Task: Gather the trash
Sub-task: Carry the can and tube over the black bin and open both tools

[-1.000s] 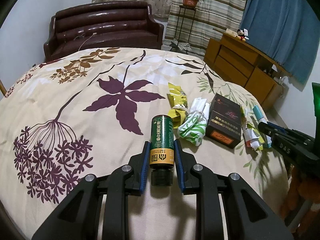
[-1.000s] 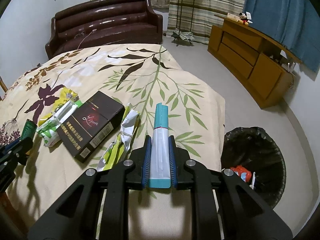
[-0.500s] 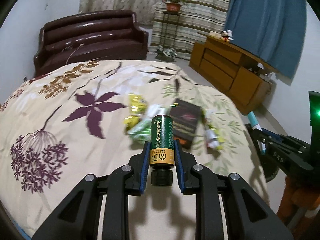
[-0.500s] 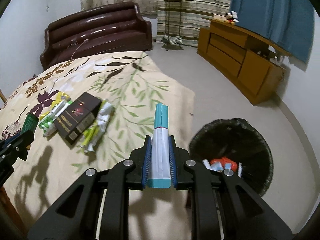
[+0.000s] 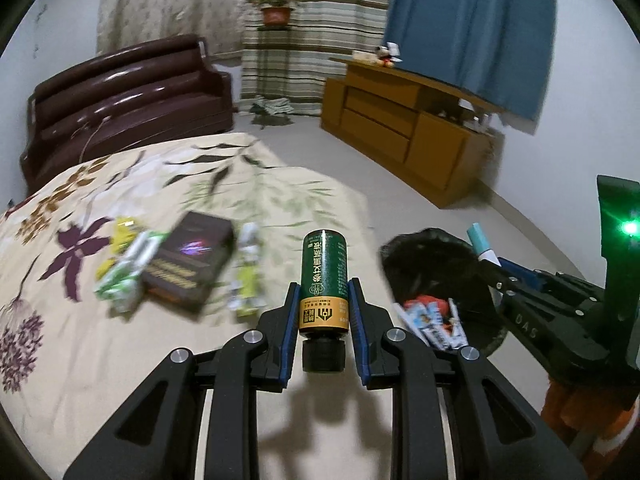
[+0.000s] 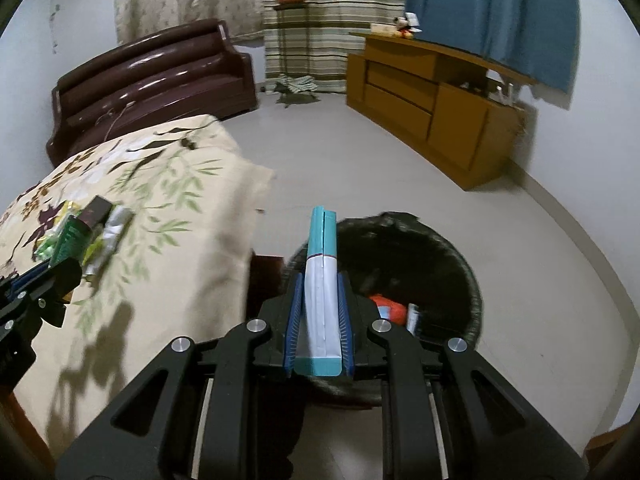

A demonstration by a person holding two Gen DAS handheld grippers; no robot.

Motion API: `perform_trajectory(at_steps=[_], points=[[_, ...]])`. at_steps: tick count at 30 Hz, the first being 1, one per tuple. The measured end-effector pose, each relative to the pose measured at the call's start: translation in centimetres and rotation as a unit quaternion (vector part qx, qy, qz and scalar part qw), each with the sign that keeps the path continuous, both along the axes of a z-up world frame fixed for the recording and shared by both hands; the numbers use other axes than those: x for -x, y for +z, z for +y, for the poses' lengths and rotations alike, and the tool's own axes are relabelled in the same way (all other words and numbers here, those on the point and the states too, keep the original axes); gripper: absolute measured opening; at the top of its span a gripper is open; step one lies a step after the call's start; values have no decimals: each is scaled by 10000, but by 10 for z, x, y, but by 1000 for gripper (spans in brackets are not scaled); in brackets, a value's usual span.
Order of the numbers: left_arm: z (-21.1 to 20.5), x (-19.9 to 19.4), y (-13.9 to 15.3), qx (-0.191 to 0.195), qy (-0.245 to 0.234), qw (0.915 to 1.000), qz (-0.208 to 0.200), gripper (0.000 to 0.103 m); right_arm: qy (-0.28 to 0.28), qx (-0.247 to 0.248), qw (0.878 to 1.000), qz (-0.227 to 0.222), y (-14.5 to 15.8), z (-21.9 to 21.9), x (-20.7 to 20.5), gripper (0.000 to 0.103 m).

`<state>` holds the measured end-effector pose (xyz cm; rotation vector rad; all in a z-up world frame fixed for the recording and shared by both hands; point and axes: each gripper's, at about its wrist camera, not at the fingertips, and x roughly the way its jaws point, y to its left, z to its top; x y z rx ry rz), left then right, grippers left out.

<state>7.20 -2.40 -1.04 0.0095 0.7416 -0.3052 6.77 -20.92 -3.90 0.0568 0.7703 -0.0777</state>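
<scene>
My left gripper is shut on a green and gold bottle, black cap toward the camera, over the right edge of the bed. My right gripper is shut on a white and teal tube, held above the black-lined trash bin, which holds several wrappers. From the left wrist view, the bin sits just right of the bottle, with the right gripper and its tube over it. On the bed lie a dark box, a green and white packet and a crumpled wrapper.
The bed with the leaf-print cover fills the left. A brown sofa stands behind it, a wooden cabinet along the right wall, a plant stand by the curtains. Bare floor lies between bed and cabinet.
Both grippers have swung right, off the bed toward the bin, each keeping its object. The bin has come under the right gripper, and the trash on the bed has slid to the left.
</scene>
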Motion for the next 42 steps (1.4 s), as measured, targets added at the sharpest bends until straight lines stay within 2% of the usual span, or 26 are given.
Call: perform_trajectory(at_steps=[5,16,35,36,39,42], points=[[-41,-8,-7,-146,-268,9995,24,25,-227,-41,9997,20,-7,-31,1,17],[-98,-30,-20,-421,-522,9977,47,25,-547,-173,9983,55,-25,-74,-7,17],[-145,-61,-36,-813,-616,9947,92,25,-788,-314,9964,60,-40,-108,-24,18],[-146,-61,-37,-823,-609,9947,97,26,-799,-329,9962,54,-41,-109,-25,20],[-147,-61,-38,-844,-566,9948,83,45,-852,-382,9956,68,-43,-113,-26,33],[-148,-60,-39,-867,-560,9946,59,48,-883,-383,9953,71,-44,-112,-25,35]])
